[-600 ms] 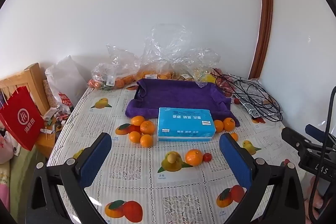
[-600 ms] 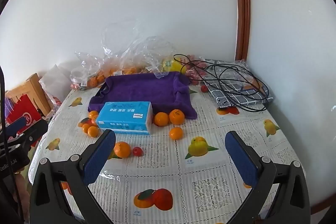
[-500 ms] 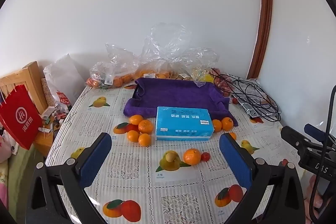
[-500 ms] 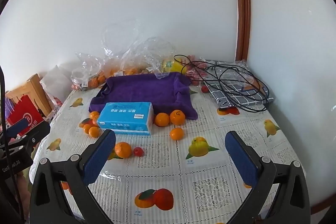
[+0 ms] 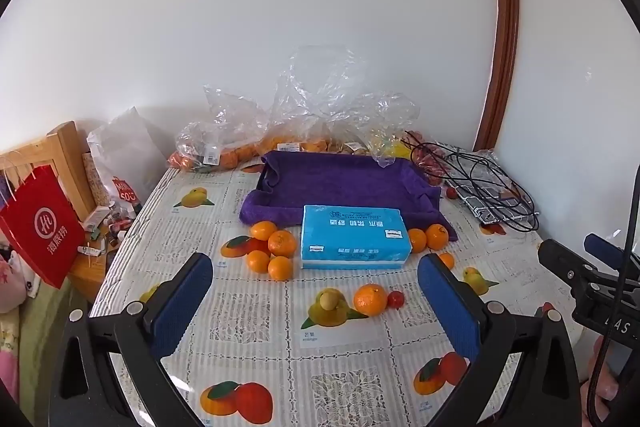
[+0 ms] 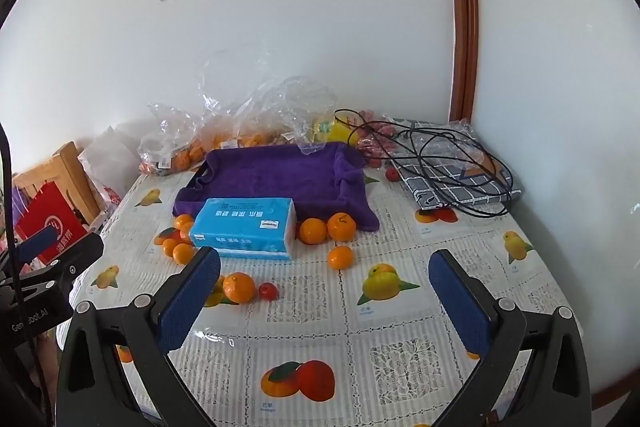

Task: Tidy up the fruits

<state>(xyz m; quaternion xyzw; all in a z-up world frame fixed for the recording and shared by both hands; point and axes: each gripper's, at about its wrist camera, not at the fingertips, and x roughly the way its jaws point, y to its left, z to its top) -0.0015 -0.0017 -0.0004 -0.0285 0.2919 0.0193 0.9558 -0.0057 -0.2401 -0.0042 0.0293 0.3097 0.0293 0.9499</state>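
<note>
Several loose mandarins lie on the fruit-print tablecloth. A cluster (image 5: pixel 270 251) sits left of a blue tissue pack (image 5: pixel 354 241), a pair (image 6: pixel 328 228) sits to its right, and a single one (image 6: pixel 340 257) lies in front of the pair. One mandarin (image 5: pixel 370 299) lies nearer me beside a small red tomato (image 5: pixel 395 299). A tray covered by a purple towel (image 5: pixel 340 183) stands behind the pack. My left gripper (image 5: pixel 316 287) and right gripper (image 6: pixel 324 285) are both open and empty, held above the near table.
Clear plastic bags of mandarins (image 5: pixel 248 147) line the wall. Black cables on a checked cloth (image 6: pixel 452 163) lie at the back right. A red paper bag (image 5: pixel 38 231) and a wooden chair (image 5: pixel 66 163) stand off the table's left edge. A small pale round fruit (image 5: pixel 327 301) lies near the front.
Both grippers drifted slightly; in the left wrist view the table scene shifted a little up and left. Nothing was grasped or released.
</note>
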